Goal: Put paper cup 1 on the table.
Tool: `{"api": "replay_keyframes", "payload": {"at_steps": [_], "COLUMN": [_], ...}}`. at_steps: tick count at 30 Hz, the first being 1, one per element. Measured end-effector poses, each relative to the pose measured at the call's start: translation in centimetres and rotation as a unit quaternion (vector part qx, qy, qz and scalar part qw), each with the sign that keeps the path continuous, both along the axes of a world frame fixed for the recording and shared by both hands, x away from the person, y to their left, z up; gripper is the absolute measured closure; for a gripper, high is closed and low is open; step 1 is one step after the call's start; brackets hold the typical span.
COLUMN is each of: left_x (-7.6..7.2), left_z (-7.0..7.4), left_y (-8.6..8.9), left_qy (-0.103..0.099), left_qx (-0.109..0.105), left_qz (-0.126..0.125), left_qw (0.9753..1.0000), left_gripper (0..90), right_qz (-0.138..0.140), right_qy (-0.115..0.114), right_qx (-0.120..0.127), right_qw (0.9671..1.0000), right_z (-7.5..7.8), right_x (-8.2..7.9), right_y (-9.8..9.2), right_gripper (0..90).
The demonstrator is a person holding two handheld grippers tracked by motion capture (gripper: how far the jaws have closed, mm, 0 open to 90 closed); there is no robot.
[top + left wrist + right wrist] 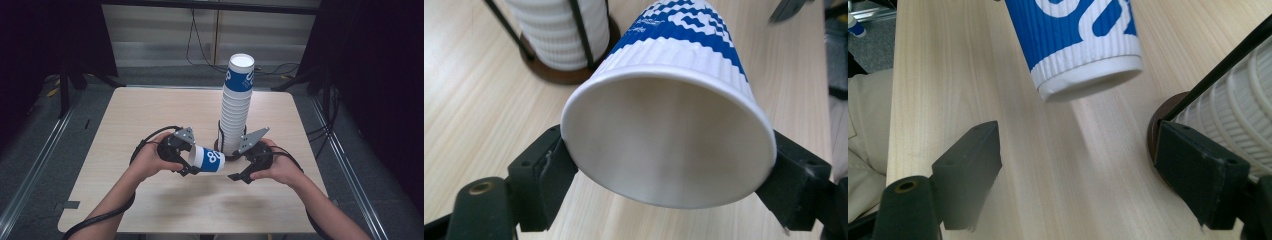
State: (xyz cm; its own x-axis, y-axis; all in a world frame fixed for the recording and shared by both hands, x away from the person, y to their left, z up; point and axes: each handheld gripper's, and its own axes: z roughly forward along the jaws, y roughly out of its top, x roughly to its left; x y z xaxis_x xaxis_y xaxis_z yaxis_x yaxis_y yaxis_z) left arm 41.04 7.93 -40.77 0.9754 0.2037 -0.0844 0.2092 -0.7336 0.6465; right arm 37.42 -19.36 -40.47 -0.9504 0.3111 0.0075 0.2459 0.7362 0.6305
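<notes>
Just in front of the cup stack, the left tongs pinch a light, crushable ripple-wall paper cup at its stiffer rim, clear of the counter, while the right tongs stand spread and empty beside the stack's base.

Cup is running off the right gripper view's top edge, lettering incomplete. Cup stack is being cropped at the left gripper view's top edge.

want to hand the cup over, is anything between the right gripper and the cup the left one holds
Nothing visible does. The right gripper is open, with bare table between its jaws and the cup; the cup stack sits beside one jaw.
</notes>
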Motion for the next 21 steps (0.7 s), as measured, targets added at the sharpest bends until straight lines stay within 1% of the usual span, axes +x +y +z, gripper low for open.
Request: {"api": "replay_keyframes", "payload": {"at_steps": [1,2,5,6,8,9,10,11,12,13,14,15,17,19,20,21], "left_x": [0.0,0.1,0.4,0.5,0.7,0.7,0.9,1.0,1.1,1.1,1.1,1.1,1.2,1.3,1.5,1.5], "left_z": [0.0,-0.1,-0.1,-0.1,-0.2,-0.2,-0.3,-0.3,-0.4,-0.5,-0.5,-0.5,-0.6,-0.7,-0.6,-0.6], "left_y": [0.2,0.3,0.7,0.9,1.3,1.3,1.6,1.7,1.9,2.0,2.1,2.2,2.3,2.5,2.6,2.6], "left_qy": [0.002,0.002,0.002,0.004,0.004,0.004,0.005,0.005,0.003,0.007,0.010,0.008,0.010,0.012,0.008,0.009], "left_qx": [0.010,0.012,0.020,0.021,0.022,0.022,0.028,0.036,0.039,0.034,0.036,0.038,0.047,0.050,0.062,0.060], "left_qz": [0.003,0.002,0.012,0.019,0.026,0.026,0.033,0.031,0.033,0.038,0.040,0.044,0.044,0.050,0.039,0.046], "left_qw": [0.9999,0.9999,0.9997,0.9996,0.9994,0.9994,0.9991,0.9989,0.9987,0.9987,0.9985,0.9983,0.9979,0.9974,0.9973,0.9971], "left_gripper": [17.7,17.7,17.4,17.4,17.2,17.1,17.0,16.9,16.8,16.7,16.7,16.7,16.6,16.4,16.4,16.2], "right_qz": [-0.001,-0.003,-0.003,-0.004,-0.003,-0.003,-0.003,-0.002,-0.004,-0.003,-0.005,-0.004,-0.004,-0.004,-0.003,-0.003], "right_qy": [-0.001,0.000,-0.001,-0.001,-0.001,-0.002,0.001,0.000,0.000,0.000,0.000,0.000,0.000,0.000,-0.002,-0.001], "right_qx": [-0.001,0.000,0.001,0.001,0.001,-0.004,-0.001,0.000,0.000,-0.001,-0.001,-0.001,-0.003,-0.001,-0.001,-0.001], "right_qw": [1.0000,1.0000,1.0000,1.0000,1.0000,1.0000,1.0000,1.0000,1.0000,1.0000,1.0000,1.0000,1.0000,1.0000,1.0000,1.0000], "right_z": [0.0,0.0,-0.1,-0.1,-0.1,-0.1,-0.1,-0.2,-0.2,-0.3,-0.3,-0.3,-0.3,-0.4,-0.4,-0.4], "right_x": [0.0,0.0,0.0,0.0,0.0,0.0,0.0,0.0,0.0,0.0,0.0,0.0,0.0,0.0,0.0,0.0], "right_y": [0.0,0.0,0.1,0.1,0.1,0.1,0.0,0.0,0.0,0.0,0.0,0.0,-0.1,-0.1,-0.1,-0.1], "right_gripper": [17.8,17.8,17.8,17.8,17.8,17.8,17.8,17.8,17.7,17.8,17.7,17.8,17.8,17.8,17.8,17.8]}}
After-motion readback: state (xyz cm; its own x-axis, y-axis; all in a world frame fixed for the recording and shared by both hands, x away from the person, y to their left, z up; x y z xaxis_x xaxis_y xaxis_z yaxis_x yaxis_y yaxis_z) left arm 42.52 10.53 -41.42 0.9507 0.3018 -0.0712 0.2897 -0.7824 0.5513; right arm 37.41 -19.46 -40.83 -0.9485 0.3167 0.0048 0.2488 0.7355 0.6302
